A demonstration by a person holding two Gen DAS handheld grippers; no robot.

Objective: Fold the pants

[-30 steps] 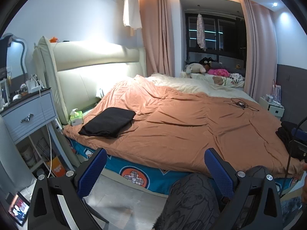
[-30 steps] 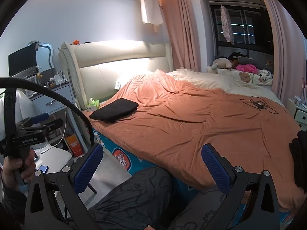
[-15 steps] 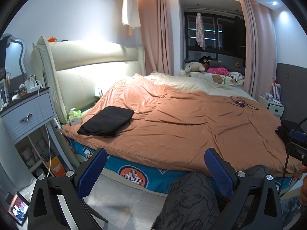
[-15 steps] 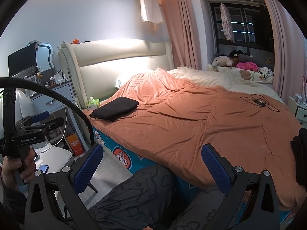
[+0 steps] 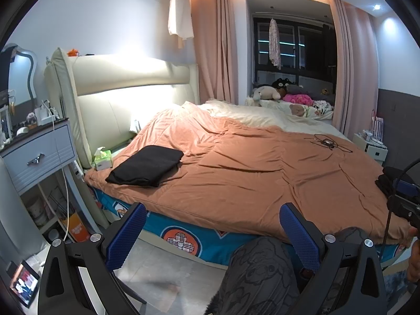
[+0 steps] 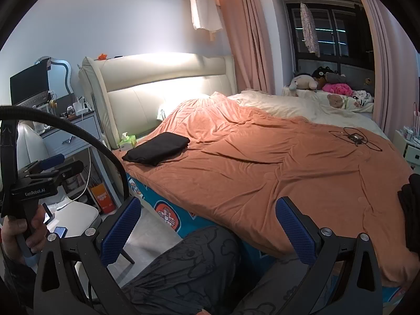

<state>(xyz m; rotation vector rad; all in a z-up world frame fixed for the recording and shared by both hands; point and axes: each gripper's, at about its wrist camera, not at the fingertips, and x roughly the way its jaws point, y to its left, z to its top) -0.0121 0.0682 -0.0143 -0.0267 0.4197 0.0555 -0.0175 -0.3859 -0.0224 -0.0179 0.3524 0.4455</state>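
A folded black pair of pants [image 5: 145,166] [image 6: 157,148] lies flat on the orange duvet [image 5: 249,173] at the near left corner of the bed, beside the headboard. My left gripper [image 5: 212,236] hangs open over the floor in front of the bed, well short of the pants, with nothing between its blue pads [image 5: 126,236]. My right gripper [image 6: 207,228] is open too, low in front of the bed edge, and holds nothing. A dark heap of clothing [image 6: 409,210] [image 5: 386,181] sits at the bed's right edge.
The person's knee in grey patterned trousers [image 5: 257,270] is just below the grippers. A green tissue box [image 5: 103,158] stands by the pants. A tangled cable [image 6: 354,137] lies on the far duvet. A nightstand [image 5: 39,155] and a white chair [image 6: 76,215] stand left of the bed.
Both views have shifted only slightly. Both grippers stay open, and nothing on the bed has moved.
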